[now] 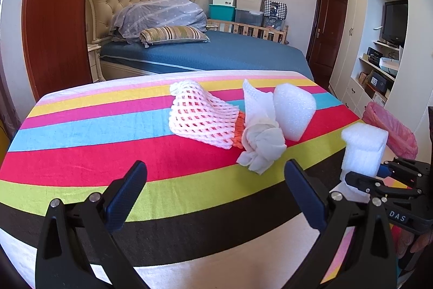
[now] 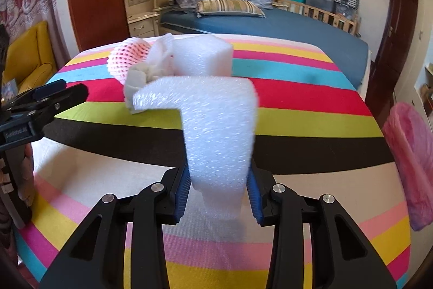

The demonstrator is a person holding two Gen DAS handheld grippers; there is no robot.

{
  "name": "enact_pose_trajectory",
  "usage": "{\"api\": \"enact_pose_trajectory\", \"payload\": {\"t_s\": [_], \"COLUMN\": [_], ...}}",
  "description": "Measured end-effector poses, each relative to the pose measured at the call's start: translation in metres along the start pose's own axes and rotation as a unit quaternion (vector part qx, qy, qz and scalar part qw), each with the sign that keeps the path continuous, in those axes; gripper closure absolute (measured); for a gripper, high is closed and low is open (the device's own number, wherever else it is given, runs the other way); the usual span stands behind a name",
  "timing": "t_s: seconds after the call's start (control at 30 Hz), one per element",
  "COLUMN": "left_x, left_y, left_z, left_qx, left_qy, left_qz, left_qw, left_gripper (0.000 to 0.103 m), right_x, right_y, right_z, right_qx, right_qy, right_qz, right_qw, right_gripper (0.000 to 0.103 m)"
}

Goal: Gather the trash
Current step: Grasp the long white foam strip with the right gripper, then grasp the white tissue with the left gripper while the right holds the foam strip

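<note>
Right gripper (image 2: 219,194) clamps the lower end of a white foam sheet strip (image 2: 219,132), lifted above the striped tablecloth (image 2: 311,123); its upper end droops leftward. Left gripper (image 1: 213,197) hangs spread and empty over the near table edge. Carry the strip right to the pink-lined trash bin (image 2: 411,161) beside the table, releasing only once over its mouth. Foam fruit net (image 1: 200,118), crumpled tissue (image 1: 259,145) and foam block (image 1: 295,110) remain mid-table.

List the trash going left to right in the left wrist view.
Foam net → knotted cloth → foam block → foam strip in the right hand-held gripper → pink bag.
</note>
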State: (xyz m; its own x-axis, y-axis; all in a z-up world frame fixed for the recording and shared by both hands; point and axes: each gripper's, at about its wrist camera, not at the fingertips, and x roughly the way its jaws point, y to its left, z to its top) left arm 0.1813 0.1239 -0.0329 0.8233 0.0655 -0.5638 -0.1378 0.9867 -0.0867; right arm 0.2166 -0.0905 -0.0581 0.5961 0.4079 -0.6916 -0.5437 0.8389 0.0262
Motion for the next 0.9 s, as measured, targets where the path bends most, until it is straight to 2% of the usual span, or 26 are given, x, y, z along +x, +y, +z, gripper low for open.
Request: {"api": "enact_pose_trajectory", "payload": {"t_s": [0.27, 0.53, 0.63, 0.73, 0.8, 0.83, 0.87, 0.9], "left_x": [0.005, 0.027, 0.042, 0.053, 0.062, 0.065, 0.071, 0.076], "left_y": [-0.013, -0.048, -0.051, -0.054, -0.057, -0.058, -0.06, -0.061], "left_z": [0.001, 0.007, 0.017, 0.026, 0.03, 0.031, 0.032, 0.032], "left_qx": [0.012, 0.056, 0.048, 0.05, 0.055, 0.058, 0.062, 0.065], "left_qy": [0.008, 0.044, 0.052, 0.045, 0.04, 0.042, 0.049, 0.063], "left_qz": [-0.027, -0.018, -0.007, 0.004, 0.013, 0.009, -0.001, -0.018], "left_qw": [0.9995, 0.9973, 0.9974, 0.9977, 0.9976, 0.9974, 0.9969, 0.9958], "left_gripper": [0.005, 0.005, 0.005, 0.005, 0.012, 0.024, 0.039, 0.049], "right_x": [-0.001, -0.009, -0.009, -0.013, -0.017, -0.019, -0.02, -0.021], "right_y": [-0.016, -0.021, -0.023, -0.024, -0.022, -0.021, -0.018, -0.016], "right_z": [0.0, -0.004, -0.004, -0.004, -0.005, -0.005, -0.005, -0.005], "right_qx": [0.047, 0.068, 0.072, 0.074, 0.069, 0.066, 0.059, 0.053], "right_qy": [-0.009, -0.024, -0.025, -0.034, -0.044, -0.047, -0.05, -0.052], "right_qz": [0.013, 0.009, 0.006, 0.007, 0.006, 0.006, 0.004, 0.001], "right_qw": [0.999, 0.997, 0.997, 0.997, 0.997, 0.997, 0.997, 0.997], "right_gripper": [0.066, 0.065, 0.064, 0.064, 0.07, 0.078, 0.078, 0.078]}}
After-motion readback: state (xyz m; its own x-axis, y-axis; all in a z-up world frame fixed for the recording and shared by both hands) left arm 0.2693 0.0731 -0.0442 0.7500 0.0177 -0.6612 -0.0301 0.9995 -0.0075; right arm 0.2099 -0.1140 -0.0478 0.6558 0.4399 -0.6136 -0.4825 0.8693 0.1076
